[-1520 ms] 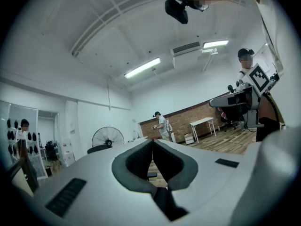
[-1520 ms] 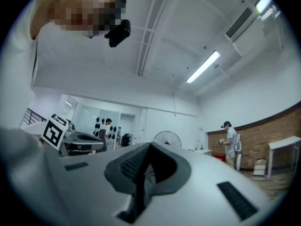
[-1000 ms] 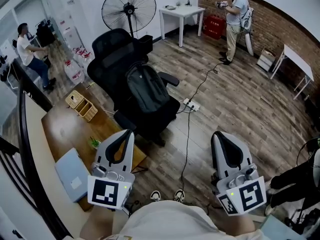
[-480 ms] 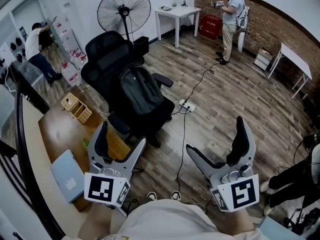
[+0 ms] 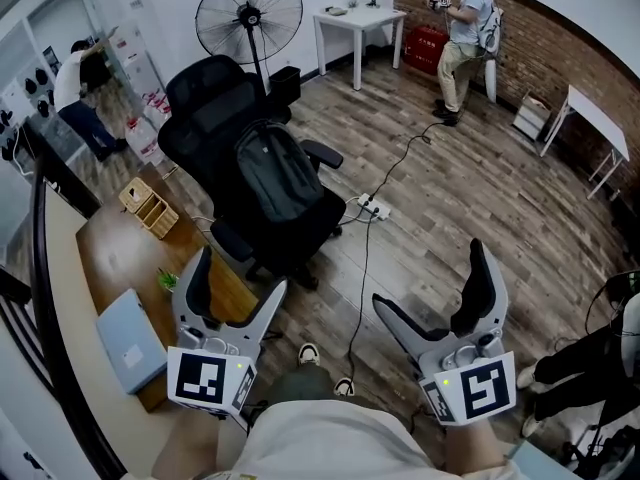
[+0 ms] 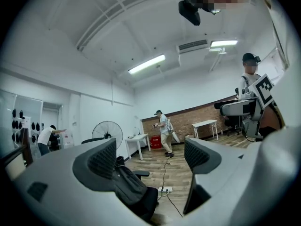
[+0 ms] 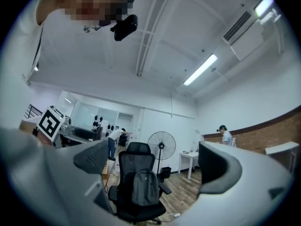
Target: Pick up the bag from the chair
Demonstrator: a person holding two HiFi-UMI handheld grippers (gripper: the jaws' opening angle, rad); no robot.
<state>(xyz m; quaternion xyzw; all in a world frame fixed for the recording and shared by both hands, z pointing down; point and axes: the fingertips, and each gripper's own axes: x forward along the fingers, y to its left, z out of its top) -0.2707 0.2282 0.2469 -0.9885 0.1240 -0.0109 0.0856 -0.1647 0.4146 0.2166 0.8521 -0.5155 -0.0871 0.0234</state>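
Bag [image 5: 278,173], dark grey, stands upright on the seat of the black chair [image 5: 212,88], leaning on the backrest. The chair stands on the wood floor [image 5: 470,198], just beside the corner of a brown tabletop [image 5: 120,258] at the head view's left. A fan [image 5: 249,15] stands behind the chair. A power strip [image 5: 374,207] lies on the floor to its right, with a cable [image 5: 364,268] running from it.

The left claw [image 5: 243,271] is held low, showing over the tabletop's near corner and well apart from the chair. Its jaws have just been opening and stand wide, with nothing between them. The right claw [image 5: 428,276] is over the floor, about level with the left one. Its jaws have also just been opening and stand wide and empty.

Both claws point toward the chair. In the left gripper view the bag [image 6: 126,187] shows low between the jaws, nearer the left one. In the right gripper view the bag [image 7: 144,187] and chair sit between the jaws, well apart from them.

Another person [image 5: 462,23] stands by the brick wall [image 5: 540,38] at the far right.
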